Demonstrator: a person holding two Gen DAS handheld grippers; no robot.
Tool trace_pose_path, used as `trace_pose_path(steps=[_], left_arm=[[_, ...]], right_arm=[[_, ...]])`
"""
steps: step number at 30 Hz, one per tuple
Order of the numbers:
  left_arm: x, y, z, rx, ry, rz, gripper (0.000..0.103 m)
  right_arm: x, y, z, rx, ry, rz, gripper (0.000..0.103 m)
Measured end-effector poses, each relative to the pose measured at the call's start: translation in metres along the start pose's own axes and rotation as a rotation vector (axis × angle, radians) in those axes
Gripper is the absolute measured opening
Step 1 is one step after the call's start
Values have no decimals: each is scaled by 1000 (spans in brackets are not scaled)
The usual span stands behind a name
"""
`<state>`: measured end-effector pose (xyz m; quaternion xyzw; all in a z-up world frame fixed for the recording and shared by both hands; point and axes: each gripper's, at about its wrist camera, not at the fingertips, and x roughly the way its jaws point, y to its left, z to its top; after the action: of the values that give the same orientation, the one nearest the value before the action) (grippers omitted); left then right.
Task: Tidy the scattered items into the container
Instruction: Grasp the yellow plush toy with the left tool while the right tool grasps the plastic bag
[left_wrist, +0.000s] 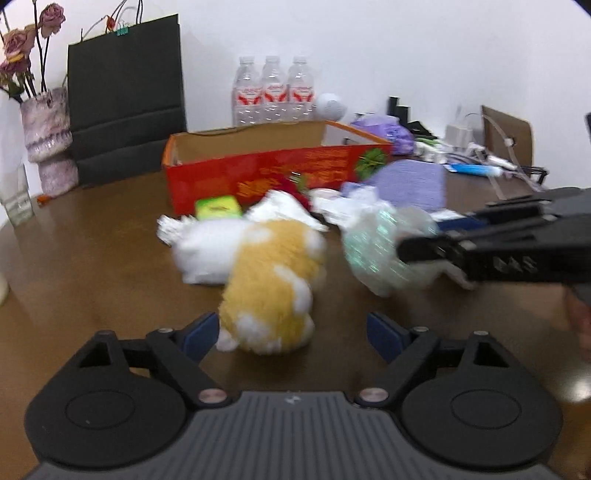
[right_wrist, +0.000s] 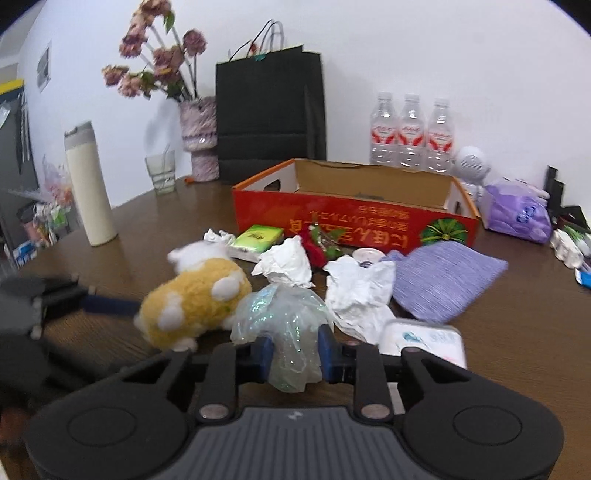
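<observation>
A yellow and white plush toy (left_wrist: 269, 291) lies between the fingers of my open left gripper (left_wrist: 291, 334), its rear close to the left pad (left_wrist: 201, 332). My right gripper (right_wrist: 295, 354) is shut on a glittery clear plastic bag (right_wrist: 284, 321), also visible from the left wrist as the bag (left_wrist: 373, 247) in the right gripper (left_wrist: 421, 251). Behind stands the open red cardboard box (right_wrist: 332, 218) (left_wrist: 258, 173). In front of it lie crumpled tissues (right_wrist: 288, 262) (right_wrist: 358, 291), a green packet (right_wrist: 258, 236), a red flower (right_wrist: 317, 251) and a purple cloth (right_wrist: 447, 284).
Three water bottles (right_wrist: 412, 133), a black paper bag (right_wrist: 269, 114) and a vase of dried flowers (right_wrist: 199, 136) line the wall. A white flask (right_wrist: 90, 184) and a glass (right_wrist: 160, 171) stand at the left. A purple tissue pack (right_wrist: 517, 214) and cluttered cables (left_wrist: 480, 155) fill the right.
</observation>
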<state>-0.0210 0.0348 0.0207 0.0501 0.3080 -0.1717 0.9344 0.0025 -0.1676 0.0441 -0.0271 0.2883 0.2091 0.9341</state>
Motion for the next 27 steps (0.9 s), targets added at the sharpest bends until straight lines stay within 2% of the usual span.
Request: trace_pose_path(steps=[1, 2, 5, 8, 9, 10, 11, 12, 13, 15, 18, 20, 21, 22, 25, 27], left_arm=[[-1, -3, -1, -10, -9, 9, 99], [-1, -2, -2, -27, -28, 21, 101], [8, 3, 2, -90, -17, 62, 100], [13, 7, 10, -129, -30, 65, 96], [16, 9, 13, -144, -31, 71, 88], [20, 11, 15, -165, -22, 86, 68], [25, 14, 17, -187, 2, 106, 54], [28, 15, 18, -203, 18, 115, 52], [28, 13, 18, -205, 18, 129, 51], [20, 3, 16, -167, 20, 172, 51], [1, -11, 2, -153, 19, 186, 53], [-8, -16, -7, -181, 24, 167, 59], [-10, -18, -10, -182, 27, 162, 67], [-11, -20, -11, -174, 21, 162, 71], [-11, -20, -9, -161, 20, 179, 71], [-10, -14, -8, -193, 17, 145, 73]], right_arm=[[-5, -1, -1, 3, -2, -7, 24], [-10, -1, -3, -2, -5, -21, 24], [-23, -2, -10, 0, -9, -50, 24], [-37, -3, -20, 5, -2, -62, 24], [-41, -3, -25, 6, 4, -64, 24], [-43, -3, -28, 9, 11, -66, 25], [-43, -3, -31, 10, 24, -68, 26], [-44, -3, -35, 9, 33, -76, 29], [-45, -2, -38, 9, 32, -91, 41], [-49, -2, -41, 6, 19, -107, 54], [-54, 1, -44, -14, 8, -96, 54], [-52, 2, -43, -12, 15, -88, 55], [-50, 2, -44, -5, 23, -81, 55], [-47, 2, -43, 4, 28, -69, 55], [-40, 0, -42, 61, 34, -59, 62], [-38, -3, -40, 101, 32, -42, 62]])
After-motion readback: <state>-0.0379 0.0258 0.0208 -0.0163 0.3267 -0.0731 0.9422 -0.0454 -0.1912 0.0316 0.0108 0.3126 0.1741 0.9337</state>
